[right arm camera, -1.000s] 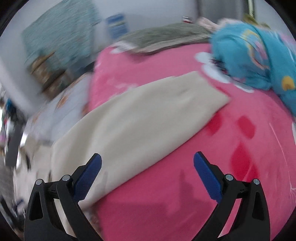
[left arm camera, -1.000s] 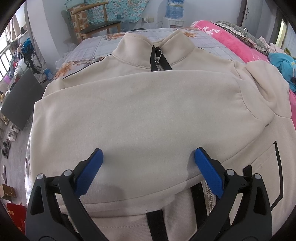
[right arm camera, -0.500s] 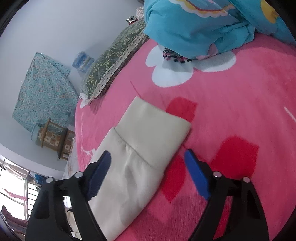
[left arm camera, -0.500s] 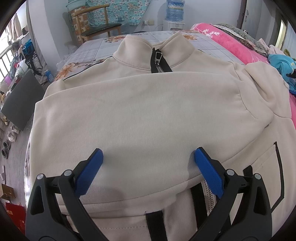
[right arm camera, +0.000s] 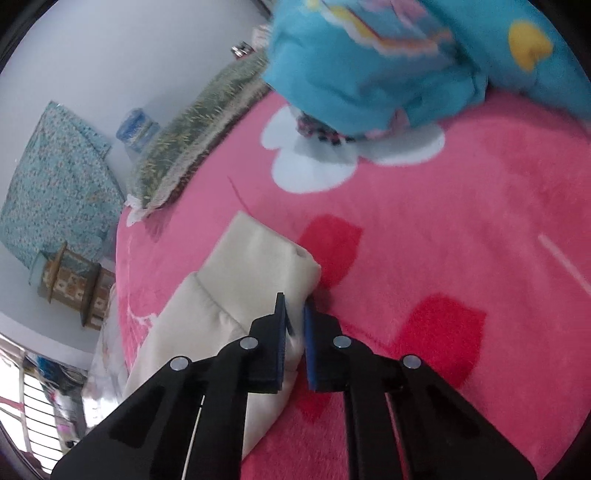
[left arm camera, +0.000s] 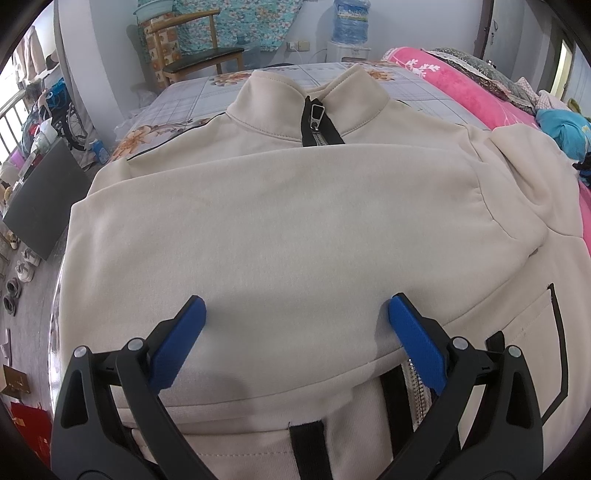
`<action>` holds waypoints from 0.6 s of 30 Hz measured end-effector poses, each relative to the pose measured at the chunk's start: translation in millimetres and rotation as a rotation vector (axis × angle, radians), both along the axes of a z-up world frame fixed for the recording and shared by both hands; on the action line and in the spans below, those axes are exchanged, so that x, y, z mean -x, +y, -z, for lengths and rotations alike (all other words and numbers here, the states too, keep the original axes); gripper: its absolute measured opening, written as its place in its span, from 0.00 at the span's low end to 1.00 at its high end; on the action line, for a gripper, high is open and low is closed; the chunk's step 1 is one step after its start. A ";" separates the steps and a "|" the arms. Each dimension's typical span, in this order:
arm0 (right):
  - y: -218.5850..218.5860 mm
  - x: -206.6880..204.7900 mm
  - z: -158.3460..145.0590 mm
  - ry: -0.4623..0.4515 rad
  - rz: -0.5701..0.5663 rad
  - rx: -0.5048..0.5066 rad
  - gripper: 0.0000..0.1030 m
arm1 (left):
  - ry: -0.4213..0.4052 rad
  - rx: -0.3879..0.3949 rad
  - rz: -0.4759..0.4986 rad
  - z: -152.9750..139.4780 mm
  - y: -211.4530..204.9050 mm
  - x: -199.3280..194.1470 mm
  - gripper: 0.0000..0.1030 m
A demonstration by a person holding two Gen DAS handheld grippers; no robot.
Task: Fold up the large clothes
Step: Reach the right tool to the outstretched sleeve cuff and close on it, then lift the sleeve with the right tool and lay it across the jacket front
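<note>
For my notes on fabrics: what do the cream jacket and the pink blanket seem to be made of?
Jacket: probably cotton-blend fleece or sweatshirt knit, matte, thick soft folds, with a metal-looking zipper. Blanket: likely plush synthetic fleece, with fuzzy pile and a slight sheen.

No readable text from my cameras

I can't make out any words, brands or numbers; the water bottle's label is too blurred to read.
</note>
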State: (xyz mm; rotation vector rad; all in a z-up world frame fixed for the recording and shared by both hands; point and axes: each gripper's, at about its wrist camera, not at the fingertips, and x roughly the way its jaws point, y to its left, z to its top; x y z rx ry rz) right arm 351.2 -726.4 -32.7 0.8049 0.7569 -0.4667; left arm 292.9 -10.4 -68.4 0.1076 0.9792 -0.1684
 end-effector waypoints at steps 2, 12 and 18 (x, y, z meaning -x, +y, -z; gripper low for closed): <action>11.6 3.1 -18.9 -0.020 -0.011 0.051 0.08 | 0.000 0.000 0.001 -0.1 -0.3 -0.6 0.94; 112.8 21.6 -158.8 -0.212 -0.194 0.261 0.08 | -0.027 -0.029 -0.030 -13.5 -3.6 5.3 0.93; 205.0 38.5 -225.5 -0.313 -0.333 0.362 0.08 | -0.089 0.032 -0.034 -51.7 25.0 39.2 0.93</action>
